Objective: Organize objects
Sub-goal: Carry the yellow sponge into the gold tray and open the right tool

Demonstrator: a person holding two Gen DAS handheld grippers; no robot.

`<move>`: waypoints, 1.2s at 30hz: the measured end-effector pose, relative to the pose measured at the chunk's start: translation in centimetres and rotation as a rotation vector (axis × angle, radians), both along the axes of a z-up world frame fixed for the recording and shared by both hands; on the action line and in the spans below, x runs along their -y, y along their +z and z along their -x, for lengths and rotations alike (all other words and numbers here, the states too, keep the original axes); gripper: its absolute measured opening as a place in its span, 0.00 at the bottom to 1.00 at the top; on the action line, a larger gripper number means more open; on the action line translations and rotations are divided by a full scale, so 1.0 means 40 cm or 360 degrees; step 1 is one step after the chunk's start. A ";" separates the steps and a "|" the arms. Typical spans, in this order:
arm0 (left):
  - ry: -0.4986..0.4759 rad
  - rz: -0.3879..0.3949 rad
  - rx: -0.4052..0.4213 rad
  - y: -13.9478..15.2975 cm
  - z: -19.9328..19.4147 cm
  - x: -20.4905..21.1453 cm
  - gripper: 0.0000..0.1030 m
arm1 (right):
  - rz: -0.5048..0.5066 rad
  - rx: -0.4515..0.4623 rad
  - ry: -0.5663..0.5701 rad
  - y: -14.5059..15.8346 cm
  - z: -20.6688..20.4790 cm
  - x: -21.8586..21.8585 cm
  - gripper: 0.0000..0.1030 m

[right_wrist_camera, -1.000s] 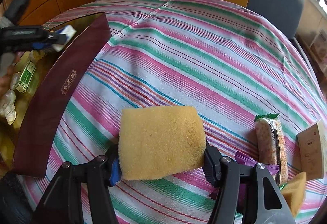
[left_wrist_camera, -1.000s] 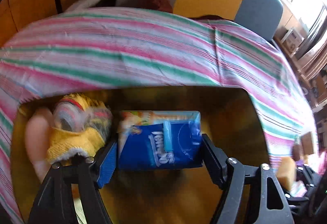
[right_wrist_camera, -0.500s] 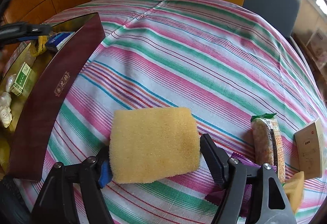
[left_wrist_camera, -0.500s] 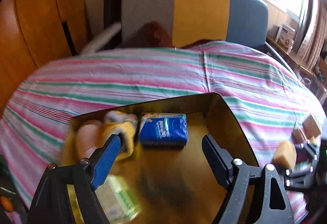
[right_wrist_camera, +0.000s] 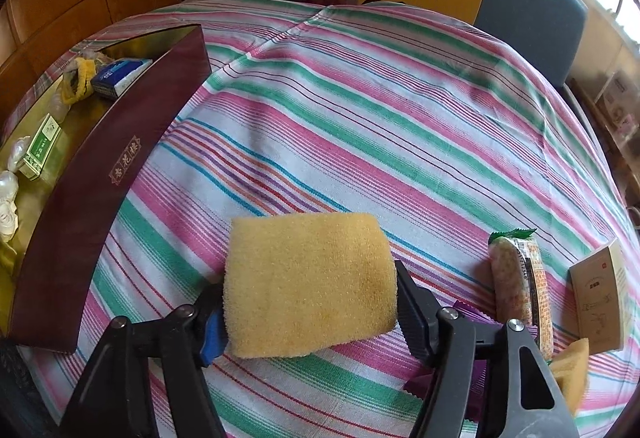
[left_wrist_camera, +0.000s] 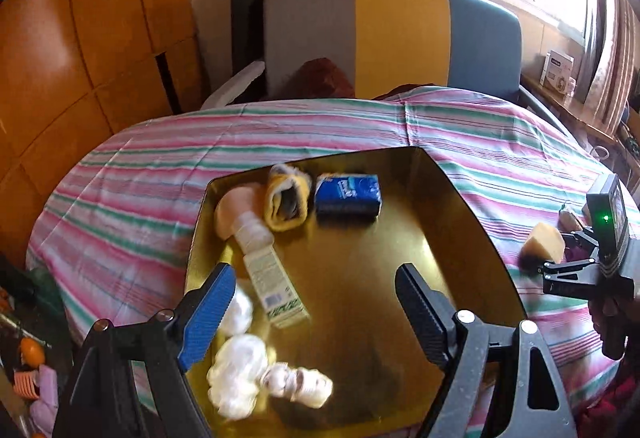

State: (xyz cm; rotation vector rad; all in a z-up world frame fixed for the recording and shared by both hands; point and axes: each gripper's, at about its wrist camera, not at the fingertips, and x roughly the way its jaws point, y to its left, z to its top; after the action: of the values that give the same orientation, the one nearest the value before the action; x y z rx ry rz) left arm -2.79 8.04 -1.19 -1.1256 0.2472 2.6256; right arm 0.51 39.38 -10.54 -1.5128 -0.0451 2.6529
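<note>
Left claw is hanging spread wide above the gold tray, nothing btwn its fingers. Inside the tray: blue tissue pack is sitting at the far end, just beside a rolled yellow knit piece; a pinkish bottle w/ white neck is lying at the far-left corner, touching a white-and-green box; white fluffy lumps are lying near the blue finger pad.

Right claw is pinching a yellow sponge from both sides, holding it over the striped cloth on the worktop, to the right of the tray's dark-red wall. In the left-wrist view the same sponge is showing at the far right, outside the tray.

On the cloth near the right claw: a long snack packet, a tan carton just beyond it, a second sponge piece and a purple wrapper partly hidden under the claw.
</note>
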 end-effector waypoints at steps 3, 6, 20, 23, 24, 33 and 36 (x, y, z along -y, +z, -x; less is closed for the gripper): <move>0.0033 -0.0012 0.0015 -0.009 -0.004 0.020 0.81 | 0.0011 -0.0015 -0.0009 -0.001 -0.003 -0.002 0.67; 0.0065 -0.0028 0.0029 -0.015 -0.006 0.047 0.81 | 0.0015 -0.0029 -0.0015 -0.004 -0.005 -0.001 0.67; 0.0204 -0.0111 0.0100 -0.058 0.008 0.175 0.81 | 0.0041 0.0018 -0.0189 0.021 0.005 0.013 0.57; 0.0274 -0.0133 0.0110 -0.063 0.013 0.222 0.81 | 0.0119 -0.0123 -0.0144 0.117 0.017 0.058 0.57; 0.0309 -0.0153 0.0121 -0.065 0.016 0.243 0.81 | 0.0126 -0.0163 -0.0113 0.145 0.023 0.080 0.57; 0.0380 -0.0183 0.0117 -0.066 0.013 0.316 0.81 | 0.0223 -0.0089 0.0339 0.182 0.196 0.425 0.58; 0.0382 -0.0164 0.0105 -0.068 0.013 0.322 0.81 | 0.0242 0.0000 0.0376 0.142 0.265 0.501 0.58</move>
State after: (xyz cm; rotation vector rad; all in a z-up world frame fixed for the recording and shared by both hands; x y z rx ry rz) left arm -3.32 -4.86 -3.90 -1.2745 -0.0395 2.7618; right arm -10.07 19.35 -4.85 -1.6473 -0.0236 2.8996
